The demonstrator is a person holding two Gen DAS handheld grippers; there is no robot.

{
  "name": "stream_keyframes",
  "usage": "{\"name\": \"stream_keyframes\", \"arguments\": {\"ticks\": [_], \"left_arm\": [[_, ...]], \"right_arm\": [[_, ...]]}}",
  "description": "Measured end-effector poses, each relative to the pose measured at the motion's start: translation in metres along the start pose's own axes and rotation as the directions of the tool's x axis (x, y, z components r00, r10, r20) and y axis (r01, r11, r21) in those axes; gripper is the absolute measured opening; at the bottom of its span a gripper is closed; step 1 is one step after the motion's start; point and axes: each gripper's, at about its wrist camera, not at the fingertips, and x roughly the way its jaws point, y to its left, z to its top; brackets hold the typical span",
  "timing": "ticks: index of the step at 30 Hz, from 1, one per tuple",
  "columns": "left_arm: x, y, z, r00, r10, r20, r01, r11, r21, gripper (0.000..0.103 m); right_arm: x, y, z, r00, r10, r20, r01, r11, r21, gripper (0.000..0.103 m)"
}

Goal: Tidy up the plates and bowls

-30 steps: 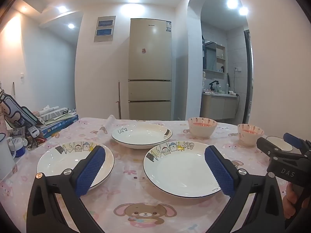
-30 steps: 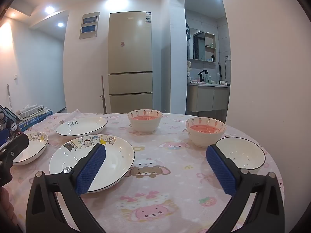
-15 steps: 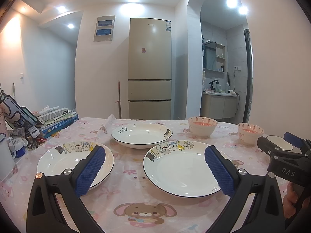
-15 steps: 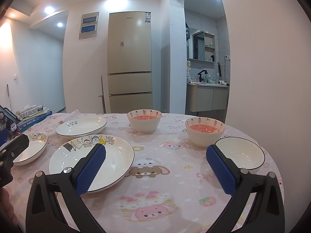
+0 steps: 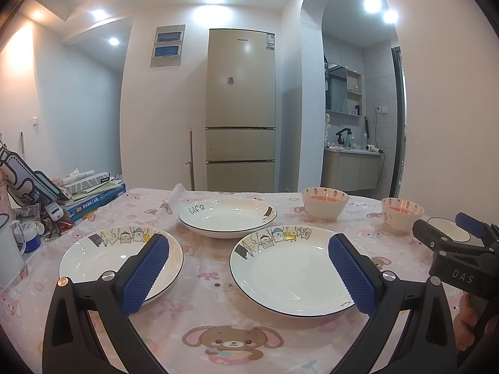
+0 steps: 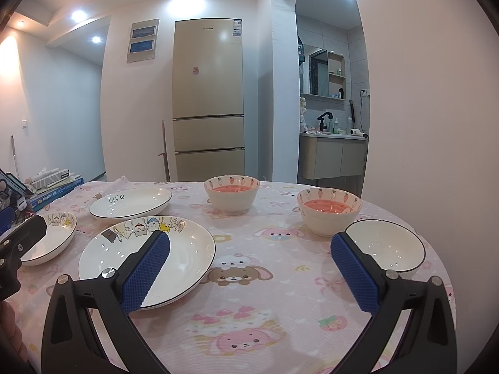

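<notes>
Three white plates lie on the pink tablecloth: a cartoon plate at left [image 5: 103, 255], a cartoon plate in the middle [image 5: 290, 274] [image 6: 174, 249], and a "Life" plate behind [image 5: 227, 216] [image 6: 131, 202]. Two carrot-pattern bowls with pink insides [image 6: 232, 193] [image 6: 329, 210] and a plain white bowl [image 6: 385, 244] stand at right. My left gripper [image 5: 248, 275] is open and empty, above the gap between the two cartoon plates. My right gripper [image 6: 249, 274] is open and empty, between the middle plate and the white bowl.
Books and boxes [image 5: 90, 193] are stacked at the table's left edge, with a mug and small clutter [image 5: 28, 233] beside them. A fridge [image 5: 240, 109] stands behind the table. The table's round edge curves away at right [image 6: 436, 249].
</notes>
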Motion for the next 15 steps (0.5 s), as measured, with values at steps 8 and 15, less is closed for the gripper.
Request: {"name": "stream_keyframes", "arguments": {"ticks": [8, 15], "left_arm": [[-0.0018, -0.0008, 0.0013, 1.0, -0.002, -0.003, 0.002, 1.0, 0.003, 0.103], [-0.0027, 0.0008, -0.0005, 1.0, -0.005, -0.002, 0.005, 1.0, 0.004, 0.103]], "right_arm": [[-0.0011, -0.0004, -0.001, 1.0, -0.004, 0.001, 0.004, 1.0, 0.001, 0.103], [-0.0005, -0.001, -0.0003, 1.0, -0.005, -0.001, 0.005, 1.0, 0.002, 0.103]]}}
